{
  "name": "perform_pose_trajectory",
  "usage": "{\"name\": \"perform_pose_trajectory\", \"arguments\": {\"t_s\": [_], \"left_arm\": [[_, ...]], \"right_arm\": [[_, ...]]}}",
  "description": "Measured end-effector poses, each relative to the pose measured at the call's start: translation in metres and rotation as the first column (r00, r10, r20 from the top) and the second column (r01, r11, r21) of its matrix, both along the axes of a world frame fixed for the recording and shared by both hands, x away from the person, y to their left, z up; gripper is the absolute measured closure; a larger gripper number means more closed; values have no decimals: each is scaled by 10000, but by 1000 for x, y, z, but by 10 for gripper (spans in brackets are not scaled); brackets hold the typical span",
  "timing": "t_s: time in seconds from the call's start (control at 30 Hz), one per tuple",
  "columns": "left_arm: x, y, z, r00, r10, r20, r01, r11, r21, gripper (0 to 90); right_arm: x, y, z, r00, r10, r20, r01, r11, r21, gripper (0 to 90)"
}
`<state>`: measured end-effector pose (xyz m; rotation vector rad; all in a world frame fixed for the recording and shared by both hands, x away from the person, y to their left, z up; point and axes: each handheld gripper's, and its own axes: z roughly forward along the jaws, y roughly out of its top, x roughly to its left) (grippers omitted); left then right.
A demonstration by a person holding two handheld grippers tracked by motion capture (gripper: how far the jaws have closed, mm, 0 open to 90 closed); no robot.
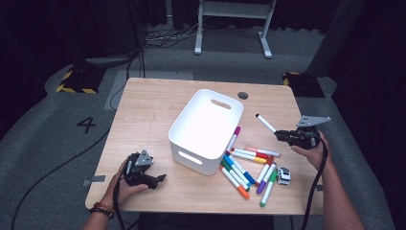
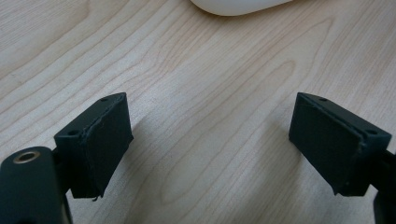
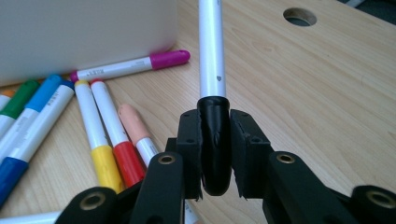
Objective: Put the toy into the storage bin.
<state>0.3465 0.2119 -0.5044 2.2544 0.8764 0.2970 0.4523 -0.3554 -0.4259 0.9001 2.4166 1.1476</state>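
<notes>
Black-capped white marker pen (image 1: 266, 124) is clamped by its black cap between the pads of the right gripper (image 1: 282, 136), jaws closed tight on it. In the right gripper view the glossy black cap (image 3: 214, 140) sits between the two pads and the smooth white barrel runs straight up and away. From the high view the pen is off the table, slanting up and left from the gripper toward the bin, right of the bin and above the marker pile. The person's right hand (image 1: 310, 149) wraps the gripper body from below, forearm coming in from the bottom right, grey three-cornered plate on top.

Left gripper (image 1: 162, 178) rests low at the table's front-left corner, held in the left hand (image 1: 125, 188), a beaded band on that wrist. Its jaws stand wide apart, nothing between them, only bare wood grain; flat black pads (image 2: 105, 142) look matte.

White rectangular plastic bin (image 1: 191, 155) with rounded corners and slot handles sits mid-table; no contents visible inside it.

Loose felt markers (image 1: 239, 165) with white barrels and coloured caps (magenta, yellow, red, blue, green, orange, purple) lie flat in a pile just right of the bin's front corner. Small white-and-black block (image 1: 283, 176) lies beside them.

Light wooden table (image 1: 158, 103) has a round cable hole (image 1: 243, 95) behind the bin.
</notes>
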Motion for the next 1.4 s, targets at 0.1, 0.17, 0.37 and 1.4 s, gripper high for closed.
{"name": "perform_pose_trajectory", "arguments": {"t_s": [0.1, 0.17, 0.37, 1.4], "left_arm": [[0, 0, 0, 10000, 9, 0, -9, 10000, -5, 132], [0, 0, 0, 10000, 9, 1, -9, 10000, -4, 133], [0, 0, 0, 10000, -1, 7, 1, 10000, -4, 133], [0, 0, 0, 10000, 26, -59, -26, 10000, -1, 132]], "right_arm": [[-3, 1, 9, 9997, 37, 236, -39, 9999, 95, 753], [-4, 2, 12, 9996, 54, 280, -59, 9999, 160, 753], [-8, 8, 24, 9983, 282, 504, -294, 9993, 235, 753], [-21, 82, 84, 9717, 1948, 1334, -2050, 9765, 668, 753]]}}
